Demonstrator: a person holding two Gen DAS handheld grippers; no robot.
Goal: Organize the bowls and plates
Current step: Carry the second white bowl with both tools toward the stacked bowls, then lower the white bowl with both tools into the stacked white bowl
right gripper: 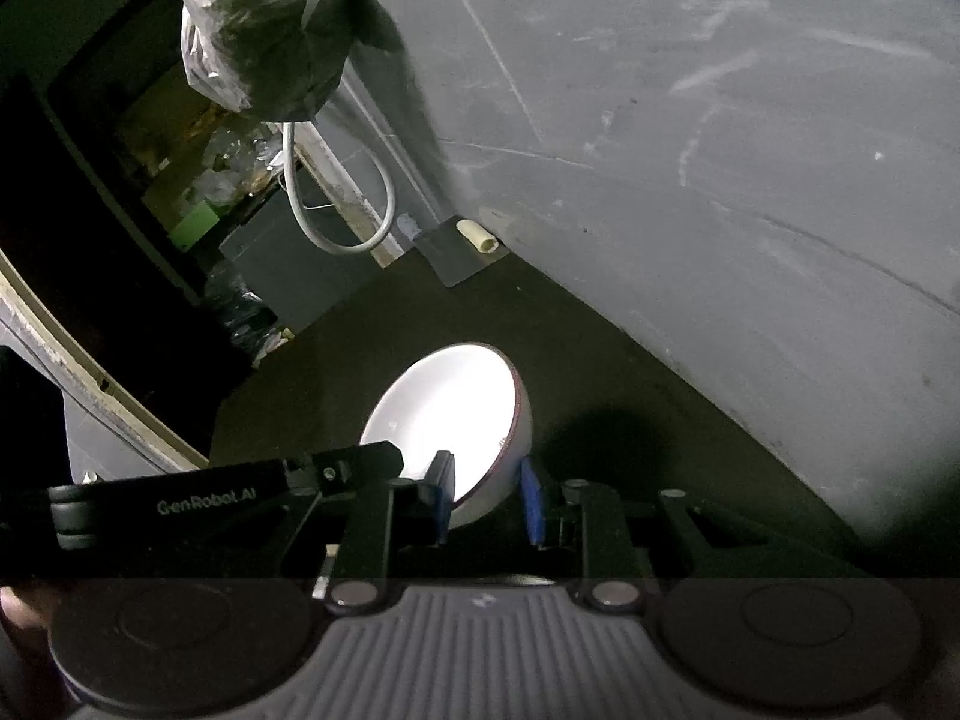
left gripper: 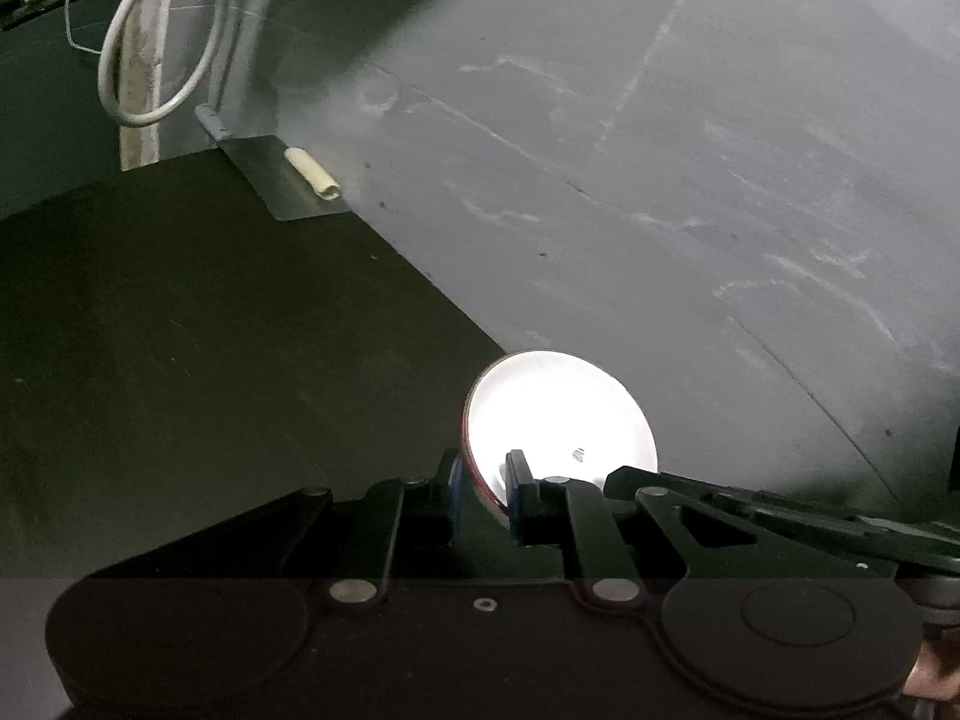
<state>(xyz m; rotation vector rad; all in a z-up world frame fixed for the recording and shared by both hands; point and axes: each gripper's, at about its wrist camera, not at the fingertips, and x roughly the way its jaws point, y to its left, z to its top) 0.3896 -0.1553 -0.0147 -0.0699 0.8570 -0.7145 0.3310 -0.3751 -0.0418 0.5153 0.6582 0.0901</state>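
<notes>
A: Two grippers, one bowl between them. The left gripper [left gripper: 483, 480] has its blue pads clamped on the rim of the white bowl [left gripper: 558, 414], on the bowl's left edge, one pad outside the wall and one inside.

B: And the other one?

A: The right gripper [right gripper: 489, 495] pinches the opposite rim of the same bowl [right gripper: 444, 414], again one pad inside and one outside. In the right wrist view the left gripper's black body shows at the left, reaching in to the bowl.

B: Where is the bowl?

A: Held tilted, its bright inside facing the cameras, over the dark tabletop [left gripper: 198, 324] near that table's right edge, where the grey floor [left gripper: 690, 150] begins. A thin dark red line runs round its lip.

B: Anything else around?

A: Far off at the table's corner, a small cream tube [left gripper: 312, 174] lies on a grey sheet [left gripper: 270, 180]. Behind it a white cable [left gripper: 150, 60] loops down. The right wrist view also shows a crumpled clear plastic bag [right gripper: 264, 30] at the far left.
</notes>
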